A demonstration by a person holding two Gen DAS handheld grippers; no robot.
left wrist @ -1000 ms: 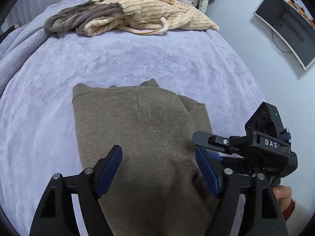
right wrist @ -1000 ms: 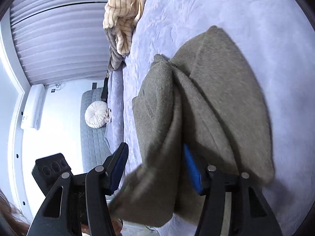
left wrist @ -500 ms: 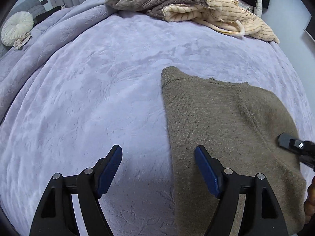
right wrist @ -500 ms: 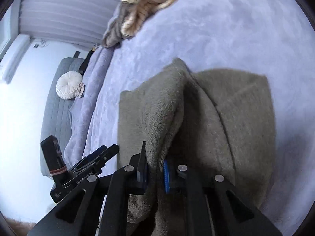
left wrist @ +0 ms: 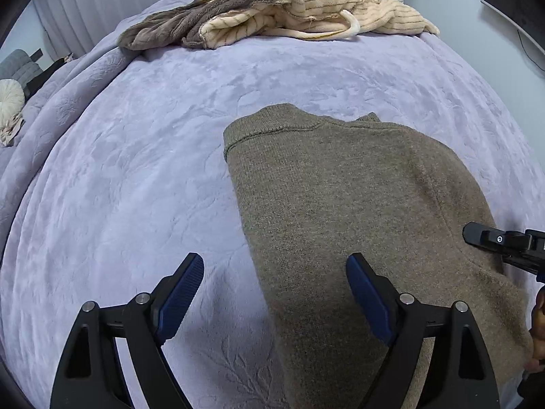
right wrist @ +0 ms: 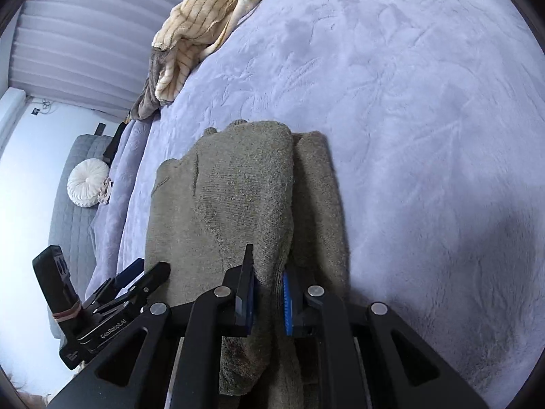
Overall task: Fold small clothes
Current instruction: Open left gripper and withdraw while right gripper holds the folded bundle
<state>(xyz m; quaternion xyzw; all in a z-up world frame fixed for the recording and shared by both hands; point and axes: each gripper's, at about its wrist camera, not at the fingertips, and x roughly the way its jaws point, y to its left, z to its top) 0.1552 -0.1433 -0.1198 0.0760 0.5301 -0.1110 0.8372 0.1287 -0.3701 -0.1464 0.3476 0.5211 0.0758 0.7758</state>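
**Right claw pinches the sweater, left one hangs wide**

Olive-brown knit sweater [left wrist: 357,211] lies flat on the lavender bedspread [left wrist: 136,170], right of centre in the left wrist view, ribbed edge at its far end, near end running out under the frame bottom. Left gripper [left wrist: 275,293] hovers above the spot where the sweater's left edge meets the bedspread, jaws spread wide, nothing between them: left blue pad over bare bedspread, right blue pad over the knit. At the frame's right edge, a black bit of the right gripper pokes in over the sweater's right side.

Over to the right wrist view: right gripper [right wrist: 267,301] has its jaws pressed close on a bunched ridge of the sweater [right wrist: 231,204], fabric squeezed between the blue pads [right wrist: 287,303]. The knit humps up along the pinch line, w/ a second layer folded beside it on the right (looks like a sleeve or side flap, can't tell which). Left gripper [right wrist: 136,276] shows at lower left, beside the sweater's edge.

Far end of the bed: a heap of cream striped fleece clothes [left wrist: 306,10] w/ a grey-brown fuzzy piece [left wrist: 177,27] against it, well apart from the sweater. Round white cushion [right wrist: 88,187] sits on a grey quilted seat [right wrist: 68,231] beyond the bed.
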